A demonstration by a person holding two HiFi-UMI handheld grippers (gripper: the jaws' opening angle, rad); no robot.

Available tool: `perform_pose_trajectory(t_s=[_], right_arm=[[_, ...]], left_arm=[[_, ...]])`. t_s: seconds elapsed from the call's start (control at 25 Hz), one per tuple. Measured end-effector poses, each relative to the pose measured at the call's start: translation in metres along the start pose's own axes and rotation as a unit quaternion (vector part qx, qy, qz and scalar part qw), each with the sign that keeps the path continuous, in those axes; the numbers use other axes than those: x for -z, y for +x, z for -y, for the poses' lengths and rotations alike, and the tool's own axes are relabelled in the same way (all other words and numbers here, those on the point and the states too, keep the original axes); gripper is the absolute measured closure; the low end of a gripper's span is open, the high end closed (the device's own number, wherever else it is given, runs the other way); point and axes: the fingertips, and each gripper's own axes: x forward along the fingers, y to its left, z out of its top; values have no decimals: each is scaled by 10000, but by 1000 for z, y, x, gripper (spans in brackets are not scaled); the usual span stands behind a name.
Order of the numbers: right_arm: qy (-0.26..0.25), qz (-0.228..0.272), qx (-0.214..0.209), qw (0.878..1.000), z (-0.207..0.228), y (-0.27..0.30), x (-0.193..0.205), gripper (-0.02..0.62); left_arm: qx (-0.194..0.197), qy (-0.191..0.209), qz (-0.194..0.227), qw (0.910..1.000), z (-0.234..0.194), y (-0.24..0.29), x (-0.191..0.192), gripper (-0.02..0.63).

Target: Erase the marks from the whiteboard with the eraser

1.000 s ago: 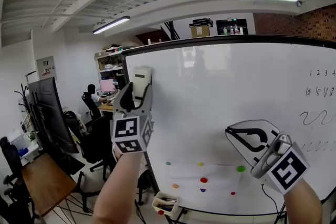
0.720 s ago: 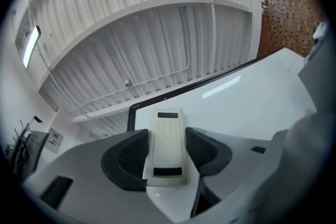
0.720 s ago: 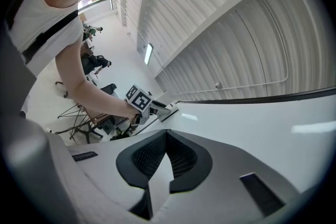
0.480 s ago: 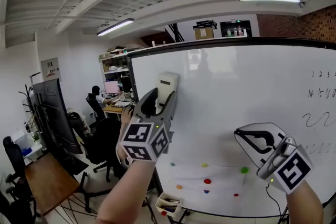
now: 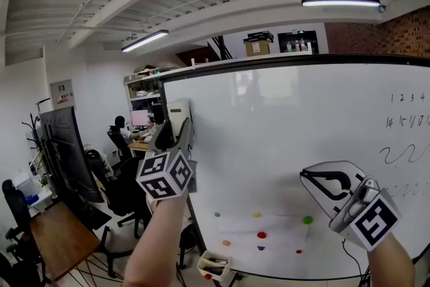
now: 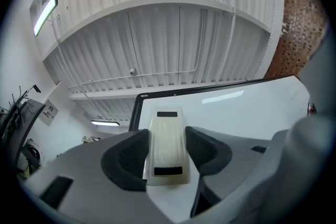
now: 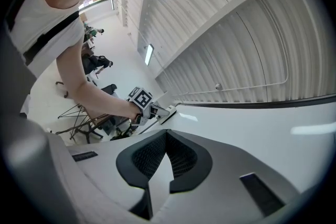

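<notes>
The whiteboard (image 5: 282,144) fills the right half of the head view. Handwritten numbers (image 5: 403,99) and a wavy line (image 5: 402,154) sit at its right edge. My left gripper (image 5: 173,130) is raised at the board's left edge, shut on the cream eraser (image 5: 179,112), which points upward. In the left gripper view the eraser (image 6: 168,165) sits upright between the two dark pads of the left gripper (image 6: 167,139). My right gripper (image 5: 316,178) hovers in front of the board's lower right, its jaws shut on nothing. In the right gripper view its pads meet at the right gripper's tip (image 7: 167,136).
Coloured magnet dots (image 5: 261,235) line the board's lower part. A tray of markers (image 5: 213,267) hangs below its bottom left corner. Left of the board stand office chairs (image 5: 127,191), a dark screen (image 5: 67,151), a wooden table (image 5: 57,238) and a seated person (image 5: 119,126).
The left gripper carried the eraser right over the board, then swung back left to the board's edge while rolling. The right gripper has hardly moved.
</notes>
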Motion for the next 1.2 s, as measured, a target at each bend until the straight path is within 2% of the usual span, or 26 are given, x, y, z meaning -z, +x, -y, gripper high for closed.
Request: perform_pose_trajectory(t_s=[0.08,0.16,0.32,0.48,0.56,0.64,0.76,0.88,0.92,1.04,1.2], right_arm=[[109,39,46,9999,3,-3,3,581],[128,60,40,9999,2,-4,2,581],[48,150,-72,9999,-7,4,-9,581],[-75,227,-176,9996,-15,11,-20,581],[-138,231,-190,9995,-21,11,-23,581],[-173,139,-140,9997,-24,5,-22,581],[-35,-55,71,10000,-19,-14,-18,581],[309,-109,301,9990,-3,-30,-7,581],[411,-81,362,9985,2,-35,-3,581],[572,-69,437,9974,8,-40,6,581],[630,-33,379,9973,0,-32,5,581]], left_arm=[[279,-206,-144,9993,21,1,4,362],[720,-218,-276,9968,50,-1,9,362],[1520,318,-442,9869,108,-16,16,362],[1882,980,-569,9756,137,-26,21,362],[1785,1193,-564,9750,131,-25,17,364],[1465,1023,-479,9827,103,-18,8,361],[901,272,-376,9949,43,-9,-3,357],[518,-425,-145,9976,5,-3,-9,357],[491,-420,-114,9978,6,-1,-9,357],[500,105,-285,9983,23,0,-2,357],[784,362,-1022,9910,31,-13,18,357]])
